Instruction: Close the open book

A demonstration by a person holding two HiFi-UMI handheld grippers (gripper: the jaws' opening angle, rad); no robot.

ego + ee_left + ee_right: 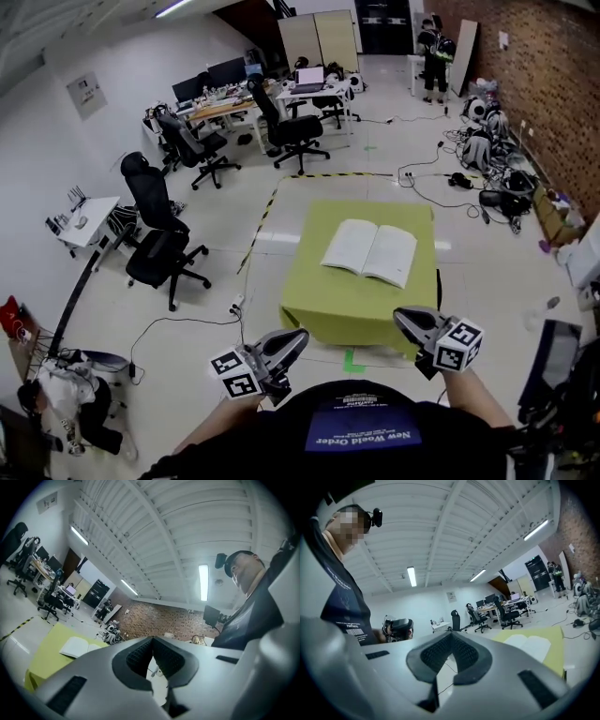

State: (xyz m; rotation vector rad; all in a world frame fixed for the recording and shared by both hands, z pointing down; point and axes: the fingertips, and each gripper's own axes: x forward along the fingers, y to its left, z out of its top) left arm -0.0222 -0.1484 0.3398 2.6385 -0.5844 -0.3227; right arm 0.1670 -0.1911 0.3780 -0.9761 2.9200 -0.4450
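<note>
Left claw [296,337] and right claw [403,317] angle inward, shut.

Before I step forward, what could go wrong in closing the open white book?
The left gripper and right gripper are shut and empty; shut jaws may shove the open white book across the green-covered table instead of lifting a cover. A black floor cable near the table's left corner might catch a foot.

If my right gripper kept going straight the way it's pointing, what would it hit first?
Nothing near. The shut right gripper aims past the green table and open book, off to its side; first in line looks like the black office chair by the far wall, though depth is unclear.
</note>
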